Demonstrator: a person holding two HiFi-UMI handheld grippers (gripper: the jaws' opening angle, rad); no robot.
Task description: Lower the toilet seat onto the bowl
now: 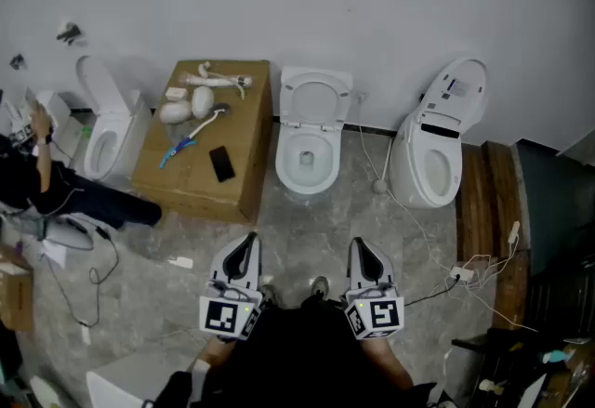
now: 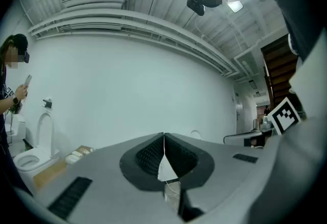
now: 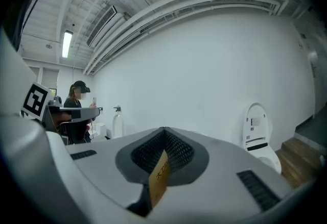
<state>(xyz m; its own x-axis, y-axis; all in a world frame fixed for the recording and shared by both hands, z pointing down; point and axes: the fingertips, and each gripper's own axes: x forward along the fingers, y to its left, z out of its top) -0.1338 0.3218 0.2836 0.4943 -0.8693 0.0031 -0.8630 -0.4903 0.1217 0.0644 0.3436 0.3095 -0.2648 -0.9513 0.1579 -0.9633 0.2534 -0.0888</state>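
Note:
In the head view a white toilet (image 1: 307, 160) stands against the far wall at the centre, its seat ring (image 1: 316, 101) raised upright behind the bowl. Both grippers hang low in that view, well short of the toilet, over the grey floor. My left gripper (image 1: 249, 241) is shut with nothing between its pads, and the left gripper view shows the pads (image 2: 153, 154) meeting in a thin line. My right gripper (image 1: 359, 244) is shut too; a small yellow tag (image 3: 159, 178) sits behind its closed pads (image 3: 176, 149).
A cardboard box (image 1: 244, 176) with brushes and a black phone stands left of the toilet. A second toilet (image 1: 104, 132) is at the far left, and a smart toilet (image 1: 437, 151) with its lid up at the right. A person (image 1: 42, 176) is at the left. Cables (image 1: 469, 271) lie on the right floor.

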